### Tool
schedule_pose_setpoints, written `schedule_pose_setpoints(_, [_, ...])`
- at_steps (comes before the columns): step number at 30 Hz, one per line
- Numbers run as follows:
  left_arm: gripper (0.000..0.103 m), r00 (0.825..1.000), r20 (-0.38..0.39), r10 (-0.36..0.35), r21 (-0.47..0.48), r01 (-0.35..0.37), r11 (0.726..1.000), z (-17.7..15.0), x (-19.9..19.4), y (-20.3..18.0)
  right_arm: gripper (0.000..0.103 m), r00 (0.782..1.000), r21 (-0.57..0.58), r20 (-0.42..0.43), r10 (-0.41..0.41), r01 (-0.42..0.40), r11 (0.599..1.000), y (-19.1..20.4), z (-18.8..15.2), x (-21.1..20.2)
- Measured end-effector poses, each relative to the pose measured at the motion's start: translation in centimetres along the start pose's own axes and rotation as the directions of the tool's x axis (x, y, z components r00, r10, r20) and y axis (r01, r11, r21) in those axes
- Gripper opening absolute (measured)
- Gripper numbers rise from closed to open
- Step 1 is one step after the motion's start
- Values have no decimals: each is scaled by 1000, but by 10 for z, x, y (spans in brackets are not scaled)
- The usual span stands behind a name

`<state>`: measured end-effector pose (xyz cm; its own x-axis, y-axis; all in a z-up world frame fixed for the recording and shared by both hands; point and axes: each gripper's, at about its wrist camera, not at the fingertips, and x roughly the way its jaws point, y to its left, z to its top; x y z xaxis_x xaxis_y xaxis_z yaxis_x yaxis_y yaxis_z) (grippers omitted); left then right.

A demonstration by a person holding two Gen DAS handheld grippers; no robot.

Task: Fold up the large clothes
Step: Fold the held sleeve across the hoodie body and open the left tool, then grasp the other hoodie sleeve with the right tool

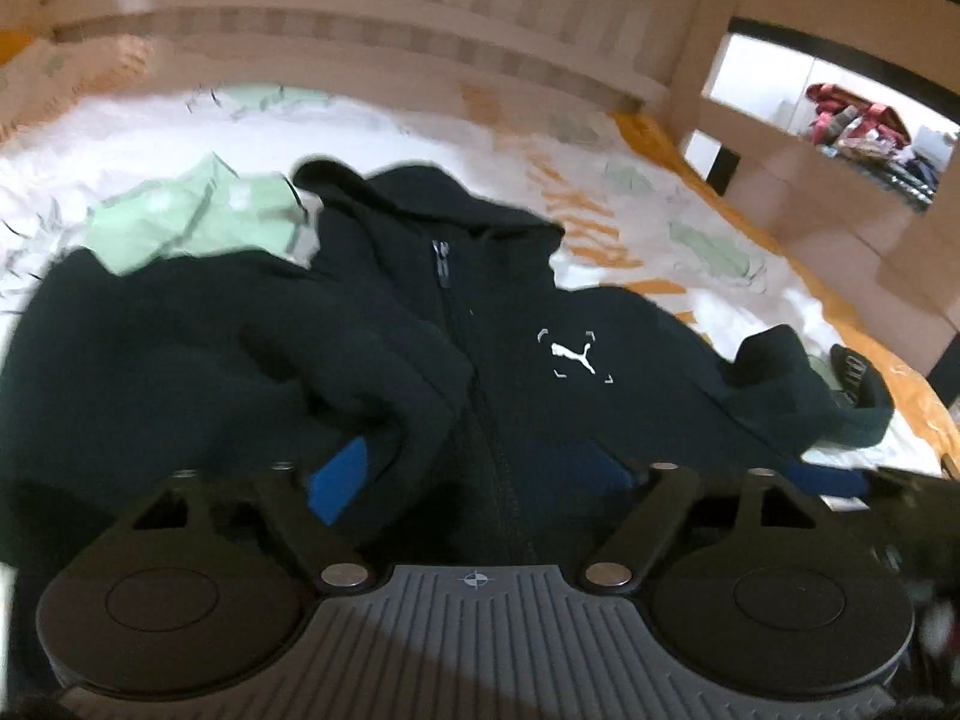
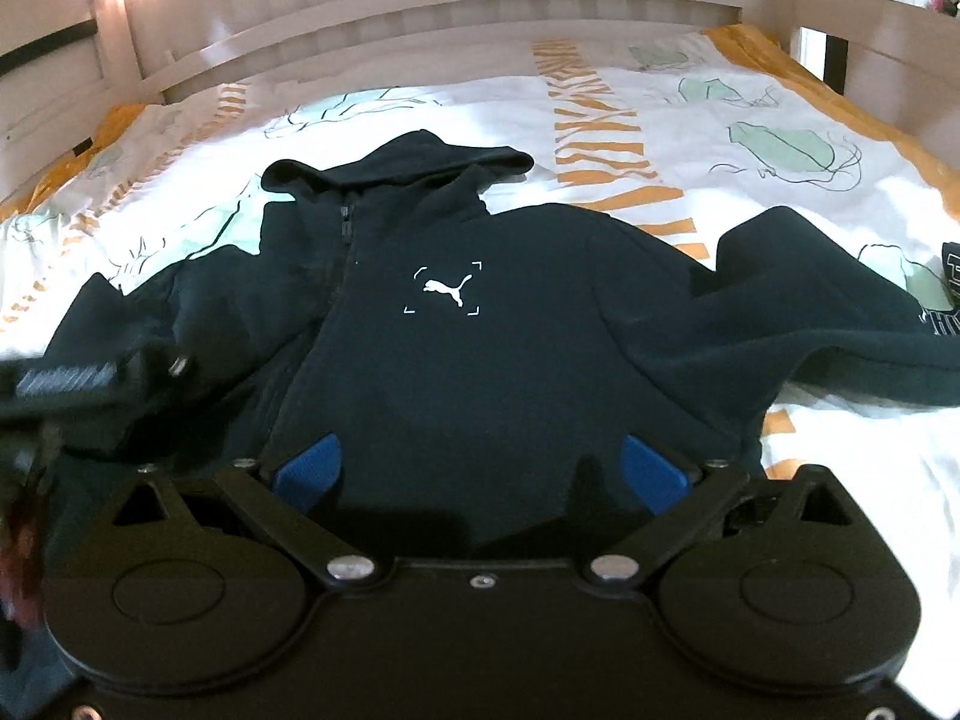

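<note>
A black zip-up hoodie (image 1: 516,396) with a white cat logo lies face up on the bed, hood toward the headboard; it also fills the right wrist view (image 2: 480,348). Its left sleeve is bunched over the body; its right sleeve (image 2: 840,324) stretches out to the right. My left gripper (image 1: 474,474) is open, its blue pads (image 1: 339,480) wide apart over the hoodie's lower front by the zipper. My right gripper (image 2: 480,468) is open over the hem, with blue pads (image 2: 651,471) either side. The left gripper's body (image 2: 66,384) shows blurred at the left.
The bed sheet (image 2: 690,138) is white with orange and green patterns. A slatted wooden headboard (image 2: 450,12) runs along the far side. Another dark garment with white print (image 2: 951,288) lies at the right edge. A shelf with clothes (image 1: 858,132) stands at right.
</note>
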<state>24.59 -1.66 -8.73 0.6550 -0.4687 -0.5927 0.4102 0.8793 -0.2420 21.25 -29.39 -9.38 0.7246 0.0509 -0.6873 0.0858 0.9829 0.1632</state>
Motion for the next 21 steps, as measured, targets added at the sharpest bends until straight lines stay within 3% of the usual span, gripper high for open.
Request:
schedule_pose_setpoints(5, [82, 990, 65, 123, -2, -123, 992, -19, -39, 21, 100, 999, 3, 21, 42, -42, 999, 10, 7, 1])
schedule_pose_setpoints(9, [83, 960, 74, 270, -50, -267, 963, -30, -54, 48, 100, 997, -43, 32, 72, -71, 997, 31, 17, 7])
schedule_pose_setpoints(11, [83, 951, 35, 308, -102, -303, 947, -34, -47, 68, 100, 995, -73, 37, 88, -85, 994, 46, 22, 11])
schedule_pose_setpoints(15, [92, 945, -54, 324, -179, -328, 927, -46, -23, 93, 99, 993, -150, 43, 114, -107, 983, 81, 31, 23])
schedule_pose_setpoints(21, [97, 949, -23, 313, -175, -312, 934, -48, -19, 91, 100, 991, -246, 28, 133, -122, 962, 131, 37, 49])
